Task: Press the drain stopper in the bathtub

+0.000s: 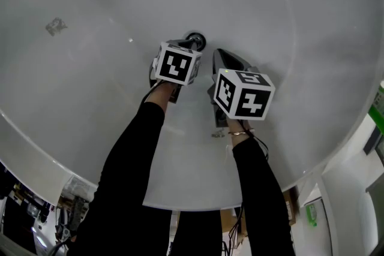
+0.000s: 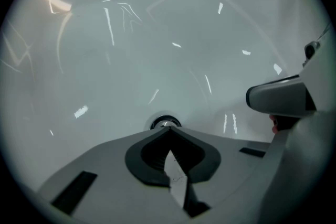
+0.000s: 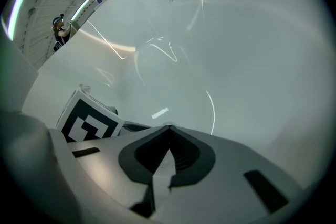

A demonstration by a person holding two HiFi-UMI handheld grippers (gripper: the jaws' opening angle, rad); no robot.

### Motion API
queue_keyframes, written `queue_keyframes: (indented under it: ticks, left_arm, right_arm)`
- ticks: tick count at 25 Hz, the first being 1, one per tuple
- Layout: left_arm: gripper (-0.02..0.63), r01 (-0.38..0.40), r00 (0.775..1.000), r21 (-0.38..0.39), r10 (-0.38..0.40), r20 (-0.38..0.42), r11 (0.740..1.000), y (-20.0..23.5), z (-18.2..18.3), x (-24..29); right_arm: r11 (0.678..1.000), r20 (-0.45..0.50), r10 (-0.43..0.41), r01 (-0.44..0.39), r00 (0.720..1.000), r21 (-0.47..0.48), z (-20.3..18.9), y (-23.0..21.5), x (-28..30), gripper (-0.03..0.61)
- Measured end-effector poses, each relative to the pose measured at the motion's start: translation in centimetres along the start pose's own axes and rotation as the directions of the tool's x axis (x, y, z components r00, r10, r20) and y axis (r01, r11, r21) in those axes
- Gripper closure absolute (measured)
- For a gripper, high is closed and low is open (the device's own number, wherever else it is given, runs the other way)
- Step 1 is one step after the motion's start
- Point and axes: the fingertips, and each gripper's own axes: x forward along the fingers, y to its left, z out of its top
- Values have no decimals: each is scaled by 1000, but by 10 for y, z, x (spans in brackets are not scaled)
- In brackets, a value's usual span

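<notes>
The round metal drain stopper [image 1: 196, 41] sits in the floor of the white bathtub [image 1: 90, 15]. My left gripper [image 1: 187, 46] is shut with nothing in it, its tip just short of the stopper. In the left gripper view the drain stopper [image 2: 165, 123] shows right beyond the closed tip of the left gripper [image 2: 168, 129]. My right gripper [image 1: 223, 59] is also shut and empty, held beside the left one, a little to the right of the drain. The right gripper view shows the closed right gripper [image 3: 168, 128] over bare tub wall.
The tub's near rim [image 1: 180, 201] runs below my arms. Outside it, clutter [image 1: 48, 213] lies at the lower left and a green-labelled object [image 1: 377, 111] stands at the right. The right gripper's body [image 2: 283, 97] shows close at the left gripper's right.
</notes>
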Motion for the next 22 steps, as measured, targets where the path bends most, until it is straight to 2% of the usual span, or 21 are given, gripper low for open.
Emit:
queue_keyframes:
  ticks: [5, 22]
  left_arm:
    - [606, 18, 998, 8, -19, 59, 1000, -1, 17, -23]
    - [606, 6, 989, 17, -9, 149, 1000, -16, 46, -115]
  right_arm:
    - [1000, 36, 7, -7, 999, -14, 17, 13, -10, 577]
    - [1000, 88, 25, -25, 996, -8, 42, 50, -63, 577]
